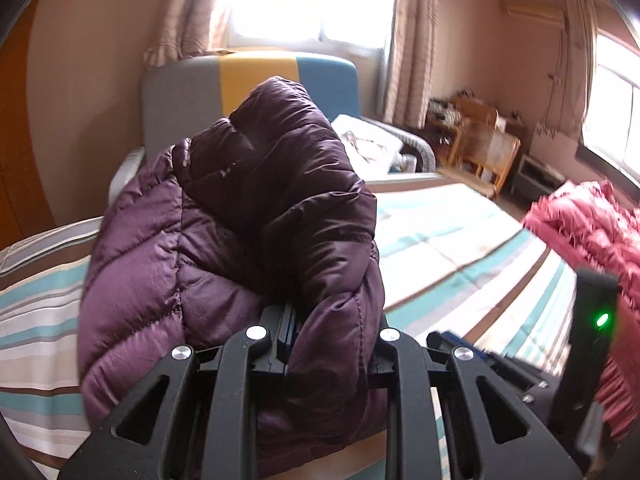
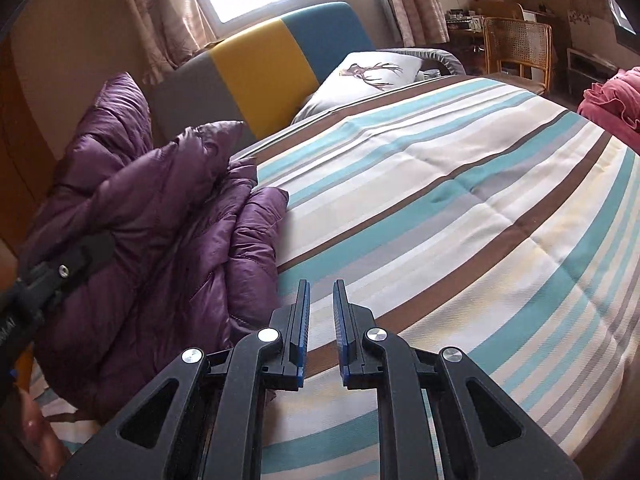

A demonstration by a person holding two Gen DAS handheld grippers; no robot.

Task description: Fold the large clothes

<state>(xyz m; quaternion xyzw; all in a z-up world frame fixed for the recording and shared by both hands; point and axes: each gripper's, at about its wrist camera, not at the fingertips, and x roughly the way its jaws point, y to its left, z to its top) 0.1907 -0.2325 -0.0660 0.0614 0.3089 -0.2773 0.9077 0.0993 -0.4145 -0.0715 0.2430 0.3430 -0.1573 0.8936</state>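
A puffy purple down jacket [image 1: 240,220] fills the left wrist view, bunched up and lifted over the striped bed cover [image 1: 460,240]. My left gripper [image 1: 332,316] is shut on a fold of it; the jacket hides the right finger and most of the left. The right wrist view shows the same jacket [image 2: 140,220] heaped at the bed's left edge, with part of the left gripper's body [image 2: 60,272] against it. My right gripper [image 2: 321,292] hovers over the bed cover [image 2: 460,200] just right of the jacket, its blue pads [image 2: 305,320] a narrow gap apart with nothing between them.
A pink garment [image 1: 592,224] [image 2: 612,100] lies at the bed's right edge. A grey, yellow and blue headboard [image 2: 260,64] and a white pillow [image 2: 368,72] are at the far end. A rattan chair [image 2: 516,44] and cluttered shelves stand beyond the bed.
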